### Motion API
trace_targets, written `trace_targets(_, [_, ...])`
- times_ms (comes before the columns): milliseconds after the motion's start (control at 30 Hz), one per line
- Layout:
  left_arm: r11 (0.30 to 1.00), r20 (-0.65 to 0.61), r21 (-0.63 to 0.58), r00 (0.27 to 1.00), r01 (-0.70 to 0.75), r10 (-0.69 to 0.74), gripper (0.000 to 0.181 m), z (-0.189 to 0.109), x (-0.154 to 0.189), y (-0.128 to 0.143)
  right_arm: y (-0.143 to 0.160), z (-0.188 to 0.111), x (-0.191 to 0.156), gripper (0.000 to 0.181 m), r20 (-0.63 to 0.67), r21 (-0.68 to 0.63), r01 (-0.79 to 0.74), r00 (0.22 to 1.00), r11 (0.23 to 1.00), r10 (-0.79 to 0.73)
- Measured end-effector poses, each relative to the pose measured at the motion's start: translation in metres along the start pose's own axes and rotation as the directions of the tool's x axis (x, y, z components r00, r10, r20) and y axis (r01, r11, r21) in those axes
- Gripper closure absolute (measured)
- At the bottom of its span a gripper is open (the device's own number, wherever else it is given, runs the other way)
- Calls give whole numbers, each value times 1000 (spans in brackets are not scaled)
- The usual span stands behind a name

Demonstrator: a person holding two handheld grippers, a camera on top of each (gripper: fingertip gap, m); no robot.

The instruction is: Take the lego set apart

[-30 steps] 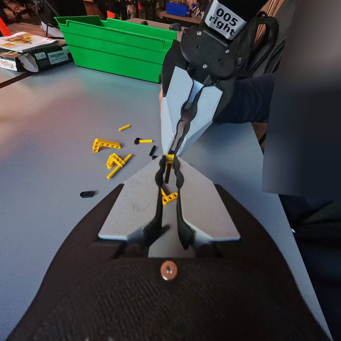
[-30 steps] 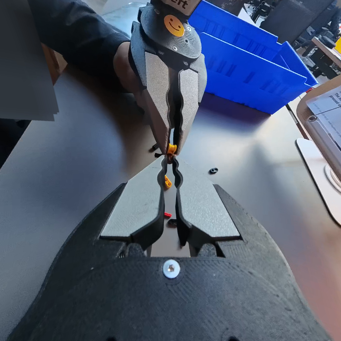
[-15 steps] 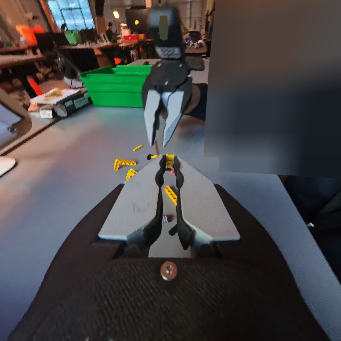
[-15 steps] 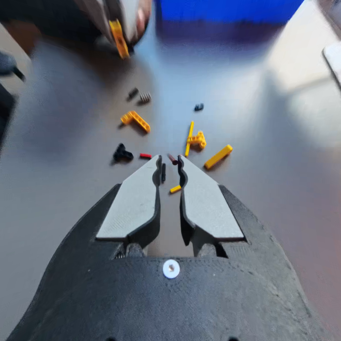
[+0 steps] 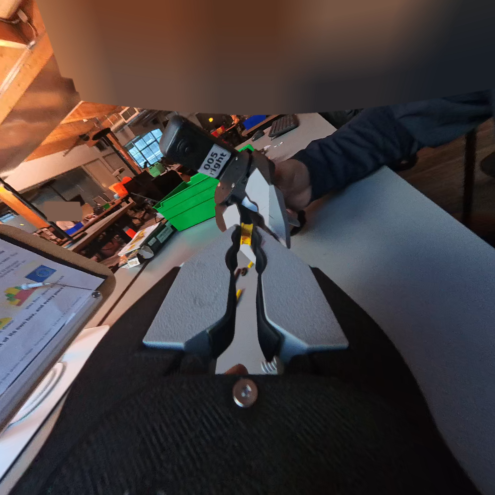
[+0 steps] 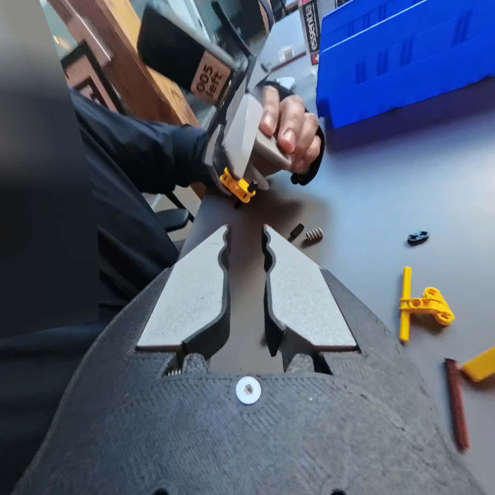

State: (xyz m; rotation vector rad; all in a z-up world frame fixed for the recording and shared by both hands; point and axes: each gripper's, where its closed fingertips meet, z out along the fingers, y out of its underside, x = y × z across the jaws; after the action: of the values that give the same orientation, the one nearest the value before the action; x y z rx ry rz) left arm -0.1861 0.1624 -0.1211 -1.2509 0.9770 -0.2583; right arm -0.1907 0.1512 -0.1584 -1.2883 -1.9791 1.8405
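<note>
Left gripper (image 5: 246,235): clamped on small yellow pinned lego connector (image 6: 237,185). Right gripper (image 6: 246,230): apart, empty. Advice: align squarely on protruding pin, then pinch.

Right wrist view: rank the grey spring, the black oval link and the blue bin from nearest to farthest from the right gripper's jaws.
From the right gripper, jaws open:
1. Grey spring, just right of the fingertips, beside a small black pin.
2. Black oval link, farther right on the table.
3. Blue bin, at the far upper right.
</note>
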Motion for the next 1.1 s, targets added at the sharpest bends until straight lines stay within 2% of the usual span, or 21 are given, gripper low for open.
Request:
trace_targets(133, [997, 29, -25, 997, -67, 68, 176, 6, 2, 2, -17, 1, -11, 164, 140, 119, -127, 984, 985, 110])
trace_targets(167, [996, 30, -30, 996, -79, 80, 176, 7, 4, 2, -18, 0, -10, 165, 140, 127, -138, 983, 982, 120])
trace_targets(233, [995, 47, -44, 994, -92, 94, 175, 8, 2, 4, -17, -1, -7, 166, 132, 134, -132, 985, 982, 114])
trace_targets(300, [997, 46, -33, 996, -74, 76, 175, 7, 1, 3, -18, -3, -6, 175, 115, 143, -108, 989, 984, 92])
trace_targets(467, [995, 47, -72, 996, -67, 70, 174, 5, -1, 11, -19, -10, 1, 176, 47, 144, -55, 998, 988, 49])
trace_targets(633, [993, 32, -117, 999, 11, -7, 170, 5, -1, 21, -15, -13, 7, 179, -15, 112, -31, 999, 993, 32])
trace_targets(767, [983, 22, -133, 992, 126, -125, 163, 5, -1, 25, -7, -16, 18, 179, -139, 35, 55, 989, 998, -49])
trace_targets(933, [903, 7, -181, 919, 389, -395, 169, 9, 0, 33, 1, -12, 25, 179, -289, -125, 224, 924, 967, -251])
trace_targets(1100, [864, 3, -237, 890, 443, -456, 176, 11, 5, 40, 5, -10, 30, 179, -379, -264, 352, 818, 898, -432])
